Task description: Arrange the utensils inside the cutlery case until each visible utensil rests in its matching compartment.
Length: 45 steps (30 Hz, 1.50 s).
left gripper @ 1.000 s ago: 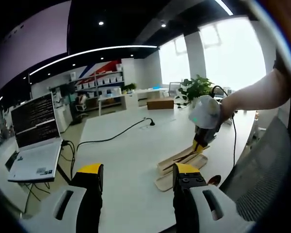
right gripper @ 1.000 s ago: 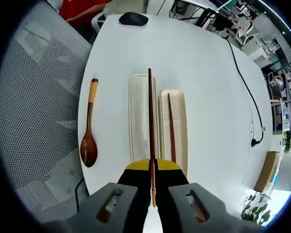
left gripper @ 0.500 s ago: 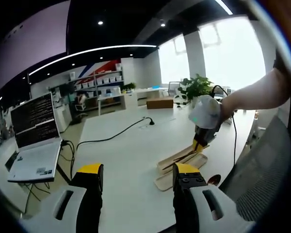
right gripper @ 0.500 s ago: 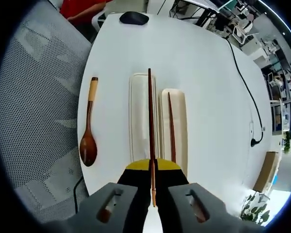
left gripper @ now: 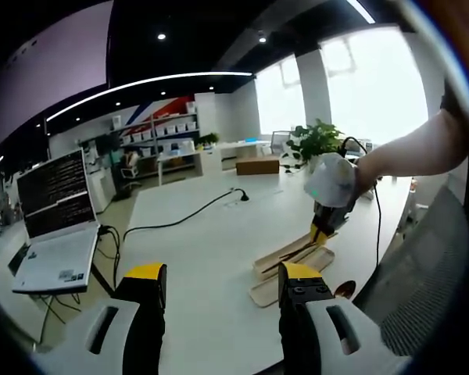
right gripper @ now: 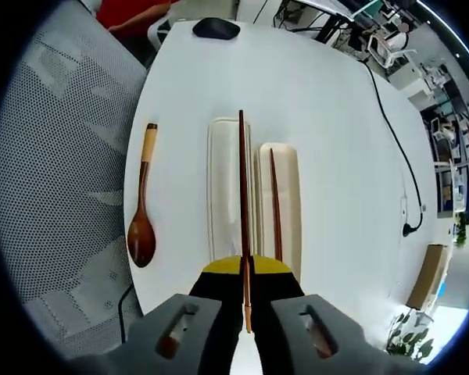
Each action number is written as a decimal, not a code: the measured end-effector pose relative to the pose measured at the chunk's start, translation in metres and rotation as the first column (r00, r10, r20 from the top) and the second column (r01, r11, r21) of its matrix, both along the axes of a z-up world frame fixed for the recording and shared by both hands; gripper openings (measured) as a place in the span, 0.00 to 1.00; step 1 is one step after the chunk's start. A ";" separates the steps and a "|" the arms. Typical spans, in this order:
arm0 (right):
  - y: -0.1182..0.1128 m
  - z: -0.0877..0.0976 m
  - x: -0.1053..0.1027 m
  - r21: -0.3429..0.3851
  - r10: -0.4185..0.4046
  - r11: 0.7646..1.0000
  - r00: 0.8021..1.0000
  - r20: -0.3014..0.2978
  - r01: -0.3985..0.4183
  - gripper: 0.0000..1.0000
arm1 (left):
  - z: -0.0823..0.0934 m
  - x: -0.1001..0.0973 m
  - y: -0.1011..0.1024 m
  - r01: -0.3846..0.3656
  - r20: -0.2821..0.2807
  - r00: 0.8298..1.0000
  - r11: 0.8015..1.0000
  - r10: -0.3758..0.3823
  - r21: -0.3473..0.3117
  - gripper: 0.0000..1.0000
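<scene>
— How much room do you have on the worktop [right gripper: 328,109]?

— Plenty on its far side in your right gripper view: bare white surface runs out to a black cable [right gripper: 402,148], and a dark mouse [right gripper: 216,30] sits near the far edge. On the other side, the rounded worktop edge lies close beside the spoon, with a grey mesh chair [right gripper: 59,180] just past it. In your left gripper view a long bare stretch reaches back toward an open laptop [left gripper: 56,226] at the worktop's corner.

— Where is the cutlery case?

— The cutlery case [right gripper: 254,195] lies just ahead of your right claw [right gripper: 246,308], as two long pale trays side by side, touching or nearly so. One chopstick [right gripper: 274,205] rests in the tray nearer the cable. The wooden spoon [right gripper: 141,203] lies on the worktop beside the other tray, apart from it, bowl toward you.

— And your claws?

— Your right claw is clamped on the second chopstick [right gripper: 241,187], which points straight out over the seam between the trays. Your left claw [left gripper: 219,312] hangs spread wide with nothing between its yellow-tipped jaws, well back from the case.
</scene>
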State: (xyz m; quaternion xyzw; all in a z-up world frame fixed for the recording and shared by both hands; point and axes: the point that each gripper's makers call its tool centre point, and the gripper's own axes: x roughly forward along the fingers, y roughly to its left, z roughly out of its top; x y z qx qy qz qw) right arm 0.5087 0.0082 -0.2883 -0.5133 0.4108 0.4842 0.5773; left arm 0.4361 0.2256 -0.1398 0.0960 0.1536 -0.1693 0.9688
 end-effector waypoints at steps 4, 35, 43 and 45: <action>0.000 0.001 0.003 0.000 -0.004 1.000 1.000 0.010 0.004 0.00 | 0.000 0.000 0.000 -0.001 0.000 1.000 1.000 0.001 -0.002 0.59; 0.016 0.001 0.041 0.048 -0.033 0.998 0.998 0.059 0.030 0.00 | -0.001 -0.001 0.001 -0.009 -0.004 1.000 1.000 0.009 -0.006 0.59; 0.014 -0.005 0.046 0.060 -0.061 0.996 0.998 0.033 0.059 0.00 | -0.001 0.001 0.002 -0.015 -0.006 1.000 1.000 0.014 -0.010 0.59; 0.013 -0.007 0.046 0.063 -0.067 0.996 0.998 0.022 0.066 0.00 | -0.002 0.001 0.002 -0.015 -0.007 1.000 1.000 0.015 -0.011 0.59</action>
